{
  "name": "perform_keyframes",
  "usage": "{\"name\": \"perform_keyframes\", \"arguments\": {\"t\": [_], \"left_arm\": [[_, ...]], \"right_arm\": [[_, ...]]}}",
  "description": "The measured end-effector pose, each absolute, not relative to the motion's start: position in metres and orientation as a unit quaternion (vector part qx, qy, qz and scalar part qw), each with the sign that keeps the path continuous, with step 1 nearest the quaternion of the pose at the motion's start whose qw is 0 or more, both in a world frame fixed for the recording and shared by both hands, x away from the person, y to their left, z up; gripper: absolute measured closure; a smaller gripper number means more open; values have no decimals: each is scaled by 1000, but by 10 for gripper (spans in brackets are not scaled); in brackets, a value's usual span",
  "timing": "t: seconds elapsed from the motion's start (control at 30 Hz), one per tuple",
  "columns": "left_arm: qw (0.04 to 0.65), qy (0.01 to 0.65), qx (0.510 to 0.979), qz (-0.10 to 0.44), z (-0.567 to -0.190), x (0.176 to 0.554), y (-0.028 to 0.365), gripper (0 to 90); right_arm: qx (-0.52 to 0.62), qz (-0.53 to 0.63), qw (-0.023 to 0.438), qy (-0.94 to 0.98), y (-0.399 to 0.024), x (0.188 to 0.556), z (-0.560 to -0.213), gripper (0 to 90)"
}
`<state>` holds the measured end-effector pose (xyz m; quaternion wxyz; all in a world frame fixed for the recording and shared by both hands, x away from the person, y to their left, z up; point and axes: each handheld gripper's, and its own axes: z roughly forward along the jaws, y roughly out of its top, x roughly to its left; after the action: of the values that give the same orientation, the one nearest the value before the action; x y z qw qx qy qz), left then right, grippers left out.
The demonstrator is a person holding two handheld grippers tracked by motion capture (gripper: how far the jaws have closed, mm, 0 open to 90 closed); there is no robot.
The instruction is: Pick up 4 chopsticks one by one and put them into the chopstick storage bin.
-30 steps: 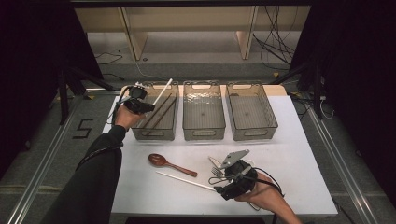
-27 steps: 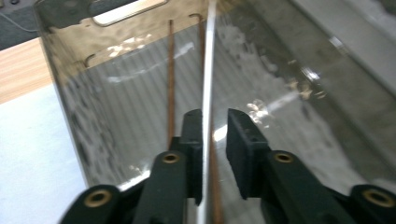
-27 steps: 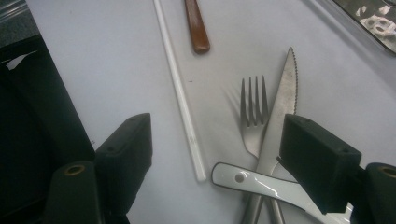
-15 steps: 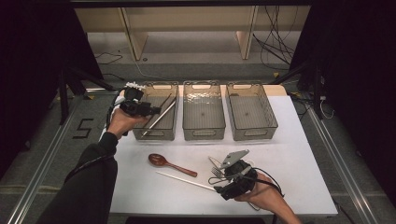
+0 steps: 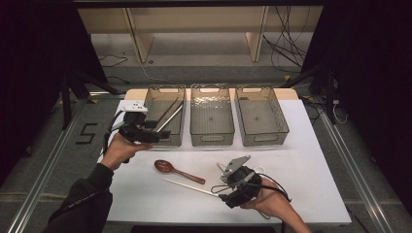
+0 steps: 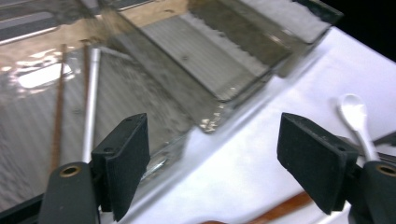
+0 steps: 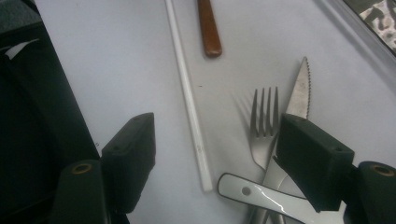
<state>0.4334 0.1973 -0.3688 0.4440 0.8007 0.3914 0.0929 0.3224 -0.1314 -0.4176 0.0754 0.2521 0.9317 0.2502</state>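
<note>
Two chopsticks (image 5: 169, 114) in leftmost clear bin (image 5: 163, 141)

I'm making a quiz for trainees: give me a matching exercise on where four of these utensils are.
Things:
1. wooden spoon
2. silver chopstick
3. fork
4. white spoon

Places:
A. in the left bin
B. beside the serrated knife
C. on the table, between the two hands
D. right of the left gripper's jaws, in its own view

Pairs: 1-C, 2-A, 3-B, 4-D
</note>
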Motion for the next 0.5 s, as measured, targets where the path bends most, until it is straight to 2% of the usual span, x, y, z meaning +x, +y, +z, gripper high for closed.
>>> {"name": "perform_keyframes", "arguments": {"t": [0.27, 0.4, 0.5], "left_arm": [[439, 356, 819, 98, -372, 403, 182, 232], [458, 356, 811, 72, -378, 392, 185, 229], [451, 353, 817, 71, -385, 384, 183, 226]], "right_arm": [[236, 219, 64, 945, -123, 326, -422, 364], [228, 210, 55, 949, -118, 328, -426, 405], [223, 193, 53, 954, -114, 328, -430, 443]]}}
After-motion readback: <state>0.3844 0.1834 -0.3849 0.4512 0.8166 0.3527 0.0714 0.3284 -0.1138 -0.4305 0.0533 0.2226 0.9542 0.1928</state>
